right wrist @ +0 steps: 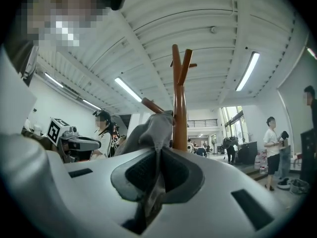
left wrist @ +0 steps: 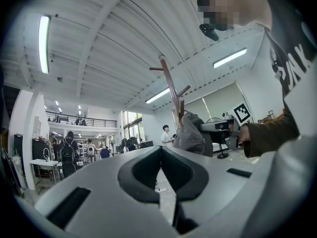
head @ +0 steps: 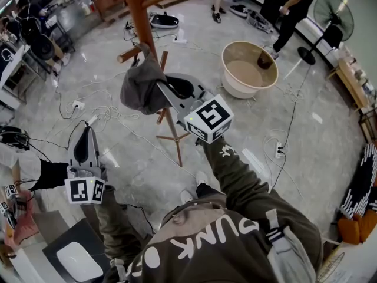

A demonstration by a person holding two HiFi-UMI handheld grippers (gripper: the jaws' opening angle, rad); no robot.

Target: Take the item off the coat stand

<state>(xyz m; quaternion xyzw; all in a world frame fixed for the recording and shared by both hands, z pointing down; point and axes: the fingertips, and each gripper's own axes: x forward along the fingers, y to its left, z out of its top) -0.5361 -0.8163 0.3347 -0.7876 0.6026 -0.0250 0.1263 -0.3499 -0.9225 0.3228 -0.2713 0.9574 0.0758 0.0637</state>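
In the head view the coat stand [head: 140,16] runs past the top edge, so its upper part is cut off. The right claw [head: 160,86] has its tips buried in the grey cloth item [head: 138,90], which covers its own hanging point. In the right gripper view the claw's body hides the stand's foot. People [right wrist: 273,145] far beyond the claw are too small to detail.
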